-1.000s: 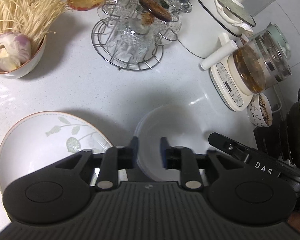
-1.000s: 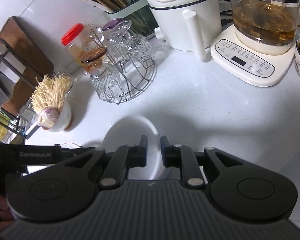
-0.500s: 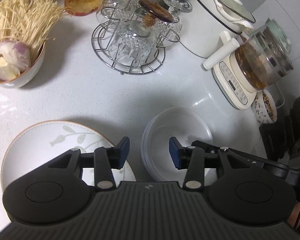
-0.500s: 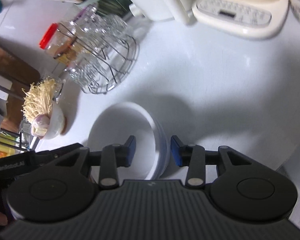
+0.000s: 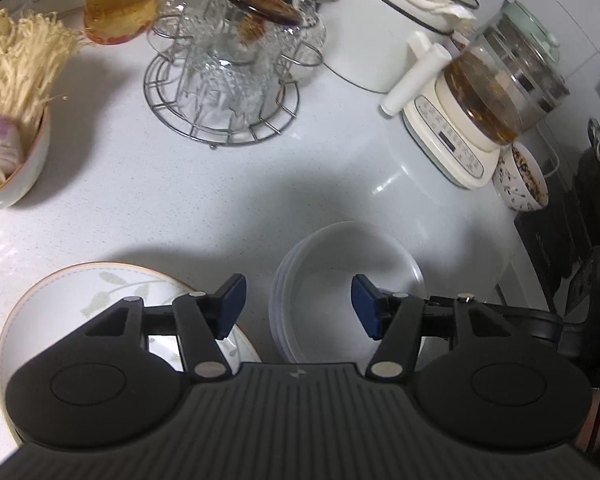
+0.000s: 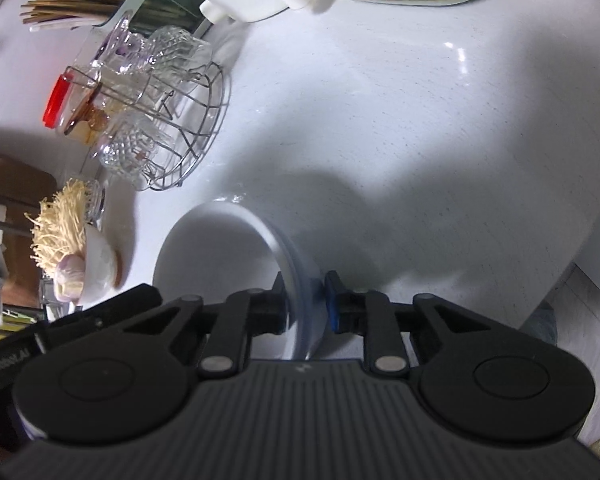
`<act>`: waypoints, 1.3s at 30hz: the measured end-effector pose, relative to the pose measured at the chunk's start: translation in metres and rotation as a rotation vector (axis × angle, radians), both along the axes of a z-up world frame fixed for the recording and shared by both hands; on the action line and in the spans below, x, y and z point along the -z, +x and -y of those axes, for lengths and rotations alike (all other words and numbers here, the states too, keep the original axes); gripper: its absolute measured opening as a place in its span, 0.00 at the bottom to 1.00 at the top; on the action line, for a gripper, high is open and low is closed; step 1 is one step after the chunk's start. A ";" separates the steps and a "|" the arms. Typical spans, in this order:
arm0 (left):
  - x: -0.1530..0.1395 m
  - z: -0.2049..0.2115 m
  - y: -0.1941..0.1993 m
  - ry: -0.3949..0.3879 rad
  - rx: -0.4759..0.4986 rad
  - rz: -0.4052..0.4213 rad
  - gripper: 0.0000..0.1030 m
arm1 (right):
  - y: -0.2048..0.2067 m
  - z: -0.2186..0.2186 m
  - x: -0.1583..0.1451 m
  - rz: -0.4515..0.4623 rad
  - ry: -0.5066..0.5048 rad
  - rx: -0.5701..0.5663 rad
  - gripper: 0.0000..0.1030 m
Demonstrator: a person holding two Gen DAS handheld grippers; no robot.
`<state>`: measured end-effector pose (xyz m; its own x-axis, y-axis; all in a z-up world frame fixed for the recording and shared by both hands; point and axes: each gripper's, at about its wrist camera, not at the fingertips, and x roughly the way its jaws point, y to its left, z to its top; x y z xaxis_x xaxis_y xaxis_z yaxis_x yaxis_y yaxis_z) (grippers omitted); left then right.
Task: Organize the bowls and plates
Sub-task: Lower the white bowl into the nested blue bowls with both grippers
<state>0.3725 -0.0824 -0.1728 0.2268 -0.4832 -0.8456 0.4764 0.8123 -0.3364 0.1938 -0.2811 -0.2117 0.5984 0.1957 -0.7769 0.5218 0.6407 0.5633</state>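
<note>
A stack of white bowls (image 5: 352,264) stands on the white counter, right of a leaf-patterned plate (image 5: 100,300). My left gripper (image 5: 298,300) hovers over the stack's left wall. Its jaws are opening, and the blue pads (image 5: 232,300) stand clear of the wall on both sides. In the right wrist view the same bowls (image 6: 220,256) lie just ahead. My right gripper (image 6: 305,298) straddles their right rim. Its jaws are closing, one pad inside the rim, one outside, both against it.
A bowl of enoki mushrooms and garlic (image 5: 8,148) sits at the far left. Behind stand a wire rack of glass cups (image 5: 224,80), a white pot (image 5: 380,20) and a glass kettle on its base (image 5: 480,112). A small patterned bowl (image 5: 520,180) is at the right.
The left jaws spread wide over the bowls' left wall. The right gripper sank and rolled, opened around the bowls' right rim, then closed on it.
</note>
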 end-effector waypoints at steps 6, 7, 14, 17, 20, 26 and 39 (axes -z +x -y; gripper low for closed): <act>0.008 0.007 0.002 0.006 0.044 -0.005 0.62 | -0.004 -0.001 -0.002 0.000 -0.006 0.020 0.15; 0.010 0.008 0.002 0.010 0.048 -0.006 0.62 | -0.005 -0.001 -0.002 0.003 -0.007 0.024 0.15; 0.018 0.016 0.005 0.010 0.089 -0.016 0.61 | -0.013 0.000 -0.010 0.015 -0.015 0.050 0.13; 0.021 0.018 0.005 0.006 0.098 -0.027 0.61 | -0.018 0.001 -0.014 0.024 -0.014 0.057 0.12; 0.022 0.020 0.004 -0.004 0.098 -0.034 0.61 | -0.021 0.001 -0.019 0.033 -0.013 0.054 0.12; 0.020 0.025 0.000 -0.055 0.113 -0.049 0.48 | -0.027 0.002 -0.028 0.042 -0.016 0.041 0.13; -0.006 0.020 -0.032 -0.097 0.073 -0.002 0.40 | -0.052 0.003 -0.046 0.089 -0.053 0.017 0.13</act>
